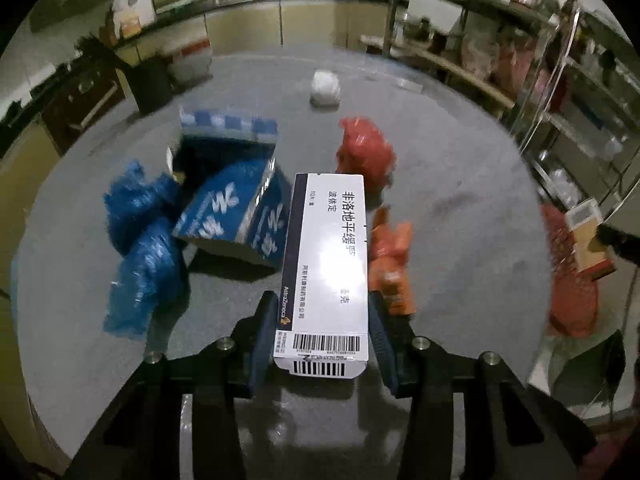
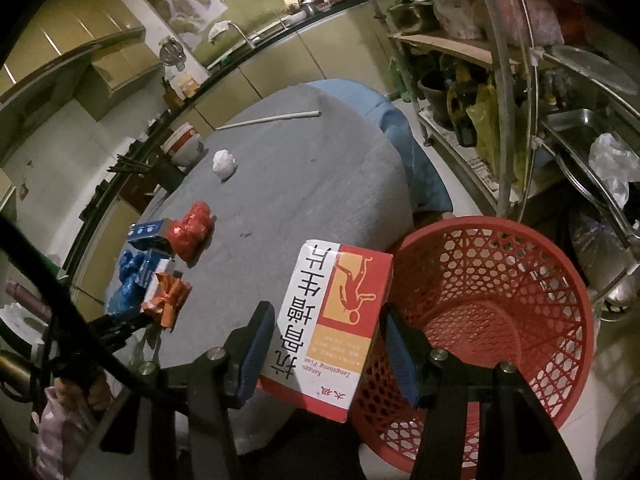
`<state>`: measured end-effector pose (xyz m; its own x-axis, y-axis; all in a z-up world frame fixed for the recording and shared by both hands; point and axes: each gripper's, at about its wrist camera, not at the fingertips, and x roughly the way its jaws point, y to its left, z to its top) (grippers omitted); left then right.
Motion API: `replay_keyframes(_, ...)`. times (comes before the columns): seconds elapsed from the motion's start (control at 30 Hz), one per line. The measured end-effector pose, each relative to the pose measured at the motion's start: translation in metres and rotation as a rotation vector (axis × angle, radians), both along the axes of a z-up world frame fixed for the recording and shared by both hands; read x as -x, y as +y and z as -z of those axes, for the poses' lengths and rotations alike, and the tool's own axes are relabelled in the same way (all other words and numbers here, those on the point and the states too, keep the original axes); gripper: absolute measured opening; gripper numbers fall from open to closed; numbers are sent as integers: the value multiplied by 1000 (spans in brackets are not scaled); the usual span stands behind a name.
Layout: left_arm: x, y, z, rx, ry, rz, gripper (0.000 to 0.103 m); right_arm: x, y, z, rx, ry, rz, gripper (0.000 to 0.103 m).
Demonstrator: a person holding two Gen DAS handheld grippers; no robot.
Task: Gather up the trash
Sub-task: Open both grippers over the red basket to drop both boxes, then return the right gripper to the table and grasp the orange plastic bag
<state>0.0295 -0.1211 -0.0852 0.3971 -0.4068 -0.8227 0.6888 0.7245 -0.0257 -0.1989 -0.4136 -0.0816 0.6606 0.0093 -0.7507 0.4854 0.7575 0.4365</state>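
Your right tongs [image 2: 324, 356] hold the red and white medicine box [image 2: 334, 328] clenched between the pads, at the right edge of the surface [image 2: 304, 184], and the box already leans toward the red basket [image 2: 520, 320] that stands just beside this edge, lower than the top. To do this step well, carry the box fully over the mouth of the basket before you loosen the grip, because now only its far corner is above the rim; a release here could let it fall on the surface or on the floor.

Your left tongs [image 1: 322, 336] grasp the white medicine box [image 1: 326, 264] by its near end, above the middle of the surface. The box is long and held only at one end, so keep it level and do not swing it quickly.

Around it more trash waits: the blue carton [image 1: 236, 208] and the blue bag [image 1: 140, 240] toward the left, the red bag [image 1: 364, 152], the orange wrapper [image 1: 390, 256], and the white paper ball [image 1: 325, 88] near the far edge.
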Motion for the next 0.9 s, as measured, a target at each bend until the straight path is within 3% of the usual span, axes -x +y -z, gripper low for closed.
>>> replay_keyframes(0.2,46,-22,-56,129,-74,89,46,21,-10,0,11,-24,23,58)
replay_keyframes(0.3,74,-57,-63,155,-41,189,46,38,-19,3,21,-26,60,58)
replay_keyframes(0.4,100,-99,-52,149,27,270,47,53,-29,12,7,-10,102,58)
replay_keyframes(0.6,137,-190,-2,52,160,368,47,79,-47,32,-29,27,170,60)
replay_keyframes(0.67,148,-209,6,20,148,385,47,86,-53,36,-45,32,190,61)
replay_keyframes(0.77,166,-230,13,-33,113,434,58,94,-64,38,-88,22,226,65)
replay_keyframes(0.9,170,-230,12,-56,88,446,58,105,-73,29,-97,-39,262,66)
